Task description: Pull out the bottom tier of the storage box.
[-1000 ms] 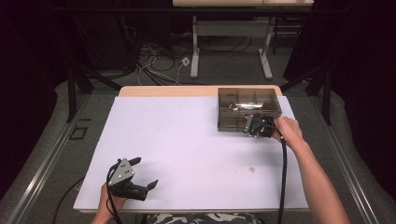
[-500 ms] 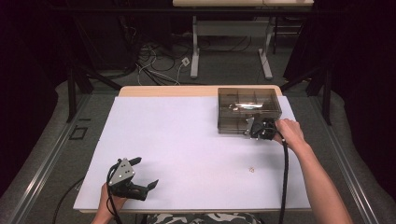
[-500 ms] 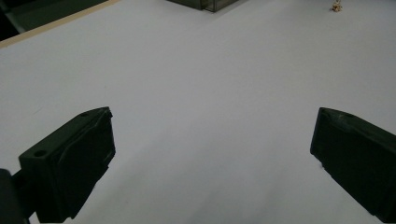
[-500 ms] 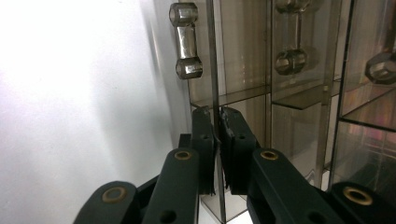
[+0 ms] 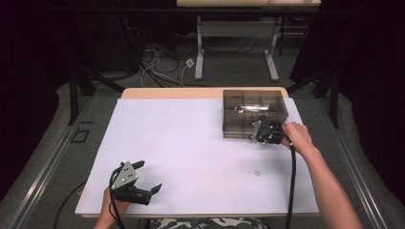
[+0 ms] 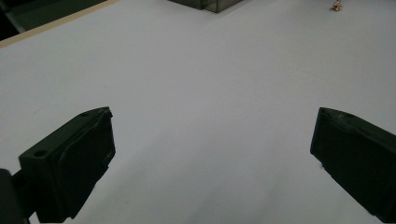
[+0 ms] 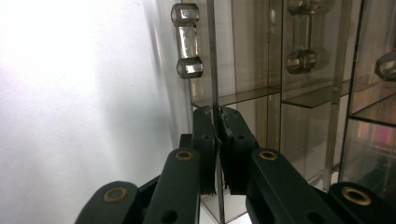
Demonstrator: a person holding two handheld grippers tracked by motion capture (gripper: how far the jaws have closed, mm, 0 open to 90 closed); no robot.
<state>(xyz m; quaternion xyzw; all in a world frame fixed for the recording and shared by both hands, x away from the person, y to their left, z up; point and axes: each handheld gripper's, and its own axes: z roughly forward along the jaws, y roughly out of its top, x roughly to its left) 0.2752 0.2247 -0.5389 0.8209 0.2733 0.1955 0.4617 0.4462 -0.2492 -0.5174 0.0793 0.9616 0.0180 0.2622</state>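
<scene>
A smoked see-through box (image 5: 254, 103) with inner compartments stands at the table's far right. My right gripper (image 5: 261, 133) is at its front wall, held by a hand from the right. In the right gripper view the jaws are shut (image 7: 216, 115) on a thin upright panel (image 7: 211, 56) of the box, just below a clear dumbbell-shaped handle (image 7: 187, 41). My left gripper (image 5: 149, 175) rests near the front left edge, open wide, with only bare white table between its jaws (image 6: 212, 130).
A tiny tan object (image 5: 257, 173) lies on the white table top (image 5: 191, 143) in front of the box; it appears at the top right as a speck (image 6: 336, 5) in the left gripper view. A second clear handle (image 7: 301, 44) sits deeper inside the box.
My right gripper has edged slightly right and nearer along the box front. The left gripper has not moved.
</scene>
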